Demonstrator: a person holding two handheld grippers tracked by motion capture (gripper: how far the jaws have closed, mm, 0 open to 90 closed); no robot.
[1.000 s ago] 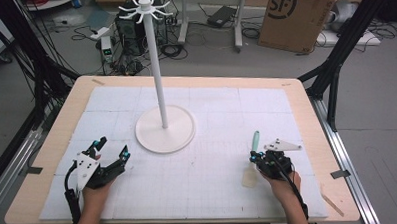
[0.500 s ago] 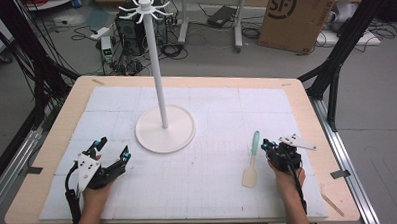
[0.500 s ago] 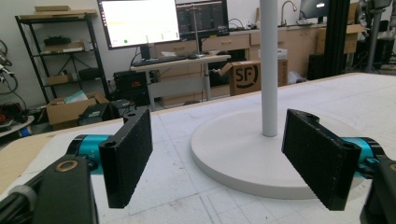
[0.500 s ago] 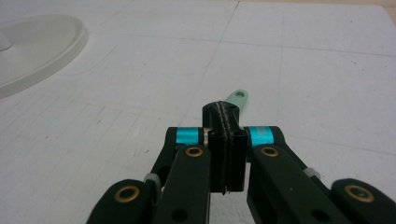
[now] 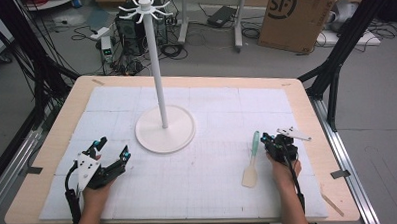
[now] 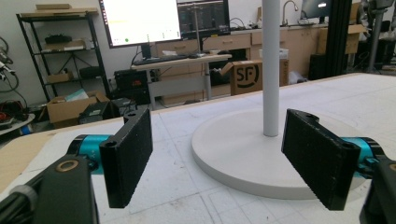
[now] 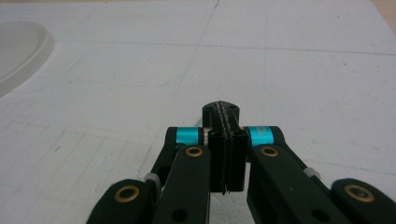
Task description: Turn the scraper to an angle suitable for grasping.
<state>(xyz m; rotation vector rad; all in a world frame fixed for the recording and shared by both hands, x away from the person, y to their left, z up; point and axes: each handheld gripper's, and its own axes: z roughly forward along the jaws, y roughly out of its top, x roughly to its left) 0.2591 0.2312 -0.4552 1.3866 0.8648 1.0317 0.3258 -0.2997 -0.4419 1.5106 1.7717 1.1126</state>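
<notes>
Two claws are at the near edge of the worktop (image 5: 317, 118), and only the right one sits by the spatula (image 5: 252, 160). The right claw (image 5: 270, 142) has its jaws pressed flat together with nothing between them, plain in the right gripper view (image 7: 223, 140). It rests just right of the spatula's green handle, close but apart from it. The spatula lies flat toward the near right corner, pale blade pointing at the near edge, handle pointing away. The left claw (image 5: 110, 150) stands wide and empty near the near left corner; in the left gripper view (image 6: 219, 154) it faces the stand (image 5: 164, 128).

The step in hand looks like picking up the spatula, probably to hang it. To do that well, the right jaws should spread first, before any sideways move, or they will only shove the handle along the mat. Then they should come down astride the green handle, across its length and not along it, low enough that the pads reach under its curve. Farther off, mid-worktop, the stand's round base and tall pole rise to hooks at the top.
</notes>
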